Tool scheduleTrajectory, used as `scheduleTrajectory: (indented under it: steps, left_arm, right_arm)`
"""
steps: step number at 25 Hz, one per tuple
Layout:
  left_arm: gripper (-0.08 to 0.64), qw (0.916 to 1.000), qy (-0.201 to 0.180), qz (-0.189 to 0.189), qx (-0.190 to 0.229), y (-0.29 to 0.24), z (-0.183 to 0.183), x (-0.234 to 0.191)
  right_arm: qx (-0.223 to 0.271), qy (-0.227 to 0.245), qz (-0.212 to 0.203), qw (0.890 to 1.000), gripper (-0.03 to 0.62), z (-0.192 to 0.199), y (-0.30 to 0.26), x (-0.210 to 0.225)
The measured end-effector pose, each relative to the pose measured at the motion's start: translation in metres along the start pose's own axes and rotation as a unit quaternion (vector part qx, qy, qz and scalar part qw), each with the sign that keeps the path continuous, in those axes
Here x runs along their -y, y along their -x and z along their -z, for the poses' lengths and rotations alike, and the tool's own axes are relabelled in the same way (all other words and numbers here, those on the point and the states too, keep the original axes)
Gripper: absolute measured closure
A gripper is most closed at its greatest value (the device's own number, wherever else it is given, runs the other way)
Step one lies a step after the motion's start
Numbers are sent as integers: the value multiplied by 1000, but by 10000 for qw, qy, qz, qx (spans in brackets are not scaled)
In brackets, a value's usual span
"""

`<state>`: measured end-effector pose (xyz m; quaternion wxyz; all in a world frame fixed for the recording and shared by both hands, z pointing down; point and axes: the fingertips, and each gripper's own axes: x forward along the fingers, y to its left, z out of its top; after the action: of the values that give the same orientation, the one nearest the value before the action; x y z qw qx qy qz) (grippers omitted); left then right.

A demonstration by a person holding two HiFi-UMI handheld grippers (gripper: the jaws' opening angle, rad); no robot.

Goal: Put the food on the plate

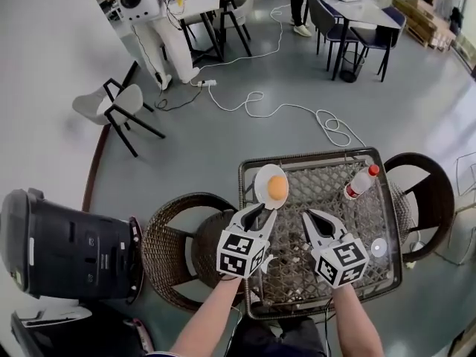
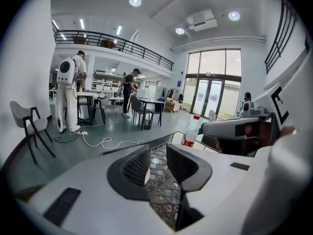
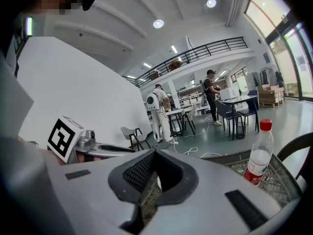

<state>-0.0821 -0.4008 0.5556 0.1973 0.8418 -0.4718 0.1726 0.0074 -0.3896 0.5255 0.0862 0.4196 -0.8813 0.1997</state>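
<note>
Food: an orange, rounded lump. Sits on the white plate at the far left corner of the wicker table, roughly in the plate's middle and clear of both tools. Reads as already placed, so the main step seems done. Nothing else on the table that looks like food: only a red-capped bottle lying toward the far right, and a small white disc near the right edge. Probably leaves little more than drawing the tools back.

Left gripper: released, jaws a narrow gap apart. Shows only bare weave between them in the left gripper view. Holds nothing. Hovers with its tips just beside the plate's near rim, pointing at it.

Right gripper: clenched, tips together on nothing. Hangs over the table's middle, near the left one but apart from plate and food.

Orientation of the food: close to round from above, so no clear front or point. Seems, if anything, a touch longer along the line running away from the person, though too slightly to be sure.
</note>
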Motion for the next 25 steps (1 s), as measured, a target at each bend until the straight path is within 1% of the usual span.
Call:
scheduleTrajectory:
  steps: [2,5,7,11,16,21,25]
  left_arm:
    - [467,9998,29,0,186,18,-11,8]
    - [511,9989,-24,-6,470,44,-31,21]
    - [551,9978,-43,53,653,60,-44,32]
    - [551,9955,-38,311,891,90,-61,58]
    - [551,9910,-117,508,1232,121,-73,81]
    - [551,9857,-199,673,1531,149,-85,96]
    - [551,9822,-274,745,1703,161,-95,102]
  right_arm:
    - [74,91,-58,9999,586,-10,7,-7]
    - [237,178,-120,9995,586,-28,18,-19]
    - [353,222,-166,9990,586,-41,27,-28]
    - [578,213,-231,9978,586,-59,48,-48]
    - [837,212,-364,9956,586,-72,70,-74]
    - [1052,532,-519,9917,588,-88,89,-105]
    - [1244,707,-576,9880,588,-102,98,-118]
